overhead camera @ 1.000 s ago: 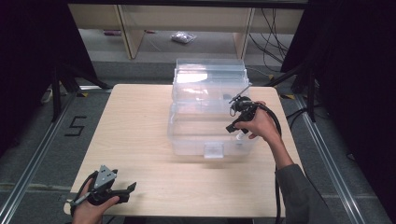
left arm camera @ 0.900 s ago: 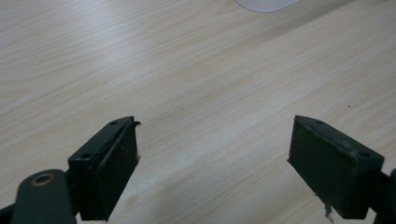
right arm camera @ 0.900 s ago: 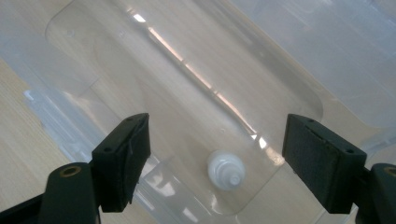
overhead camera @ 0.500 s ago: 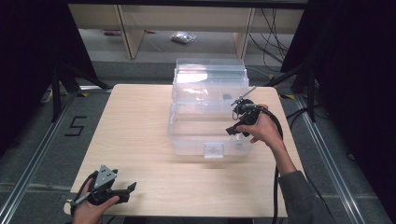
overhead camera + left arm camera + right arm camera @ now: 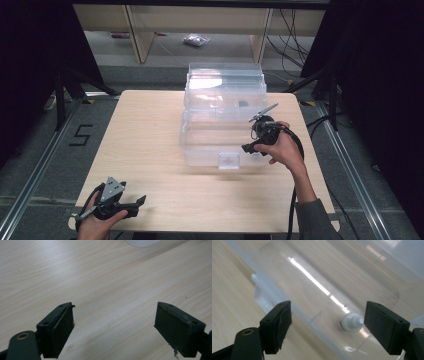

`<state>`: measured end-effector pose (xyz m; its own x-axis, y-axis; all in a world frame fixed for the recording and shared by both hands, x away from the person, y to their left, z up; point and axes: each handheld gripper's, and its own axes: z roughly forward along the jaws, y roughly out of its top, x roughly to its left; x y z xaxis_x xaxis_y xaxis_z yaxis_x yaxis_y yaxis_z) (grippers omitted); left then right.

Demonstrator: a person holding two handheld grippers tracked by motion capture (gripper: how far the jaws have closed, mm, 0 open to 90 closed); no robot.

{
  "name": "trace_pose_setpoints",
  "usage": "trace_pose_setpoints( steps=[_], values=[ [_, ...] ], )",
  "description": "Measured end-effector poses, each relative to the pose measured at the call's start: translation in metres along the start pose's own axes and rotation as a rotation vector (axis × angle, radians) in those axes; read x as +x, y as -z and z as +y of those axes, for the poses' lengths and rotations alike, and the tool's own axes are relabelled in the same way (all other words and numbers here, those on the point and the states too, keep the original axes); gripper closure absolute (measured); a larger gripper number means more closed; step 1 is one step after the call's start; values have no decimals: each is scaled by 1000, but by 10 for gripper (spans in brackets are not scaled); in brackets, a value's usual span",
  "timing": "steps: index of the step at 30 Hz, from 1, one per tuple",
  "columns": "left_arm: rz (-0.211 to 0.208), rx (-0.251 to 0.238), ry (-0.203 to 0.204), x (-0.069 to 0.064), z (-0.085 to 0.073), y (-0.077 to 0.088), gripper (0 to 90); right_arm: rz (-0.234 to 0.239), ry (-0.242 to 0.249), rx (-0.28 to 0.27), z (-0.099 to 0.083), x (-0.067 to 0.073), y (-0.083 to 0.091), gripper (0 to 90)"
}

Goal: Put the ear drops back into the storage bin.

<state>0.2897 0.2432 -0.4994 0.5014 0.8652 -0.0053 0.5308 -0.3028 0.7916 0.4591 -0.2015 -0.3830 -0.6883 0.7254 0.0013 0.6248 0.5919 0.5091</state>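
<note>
Right tool lower beside glossy clear bin.

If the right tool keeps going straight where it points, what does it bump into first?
Probably the clear plastic box: the right tool is open and aimed at its see-through wall, with a small white knob showing between the jaws. Depth is hard to judge.

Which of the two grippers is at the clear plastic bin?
The right gripper, jaws open at the clear bin; the left gripper sits over bare table.
</note>
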Motion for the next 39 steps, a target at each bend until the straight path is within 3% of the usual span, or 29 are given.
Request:
trace_pose_setpoints(
  steps=[1,2,5,8,11,12,13,14,15,21,27,28,33,35,39],
  values=[
    [0,-2,1,0,0,0,151,4,-22,10,-2,3,2,234],
    [-2,-4,2,0,0,0,151,-5,5,16,-3,3,3,234],
    [0,-3,1,-1,0,0,151,-12,-25,16,-4,7,9,231],
    [-2,2,-6,0,0,1,151,-1,8,20,-5,7,9,232],
    [-2,24,-31,1,0,3,151,-8,-18,10,-7,6,9,229],
    [0,8,-13,0,0,2,151,-6,-9,9,-8,5,8,229],
    [-1,16,-23,0,0,2,151,-12,15,-8,-9,3,8,229],
    [-1,9,-16,0,0,2,151,1,-19,6,-11,5,9,229],
    [0,25,-36,1,1,3,151,6,-22,8,-13,6,9,229],
    [-6,-5,-6,-1,0,2,151,27,-25,5,-18,9,11,226],
    [-1,3,-15,-1,0,2,151,14,-27,14,-24,15,14,227],
    [-5,0,-20,0,0,2,151,19,-4,2,-26,15,14,227],
    [-3,0,-15,-1,0,2,151,20,1,5,-34,21,16,227],
    [-3,1,-14,-1,0,2,151,26,29,-11,-38,21,16,227],
    [-3,0,-14,-1,0,2,151,34,5,-11,-50,24,21,228]
  ],
)
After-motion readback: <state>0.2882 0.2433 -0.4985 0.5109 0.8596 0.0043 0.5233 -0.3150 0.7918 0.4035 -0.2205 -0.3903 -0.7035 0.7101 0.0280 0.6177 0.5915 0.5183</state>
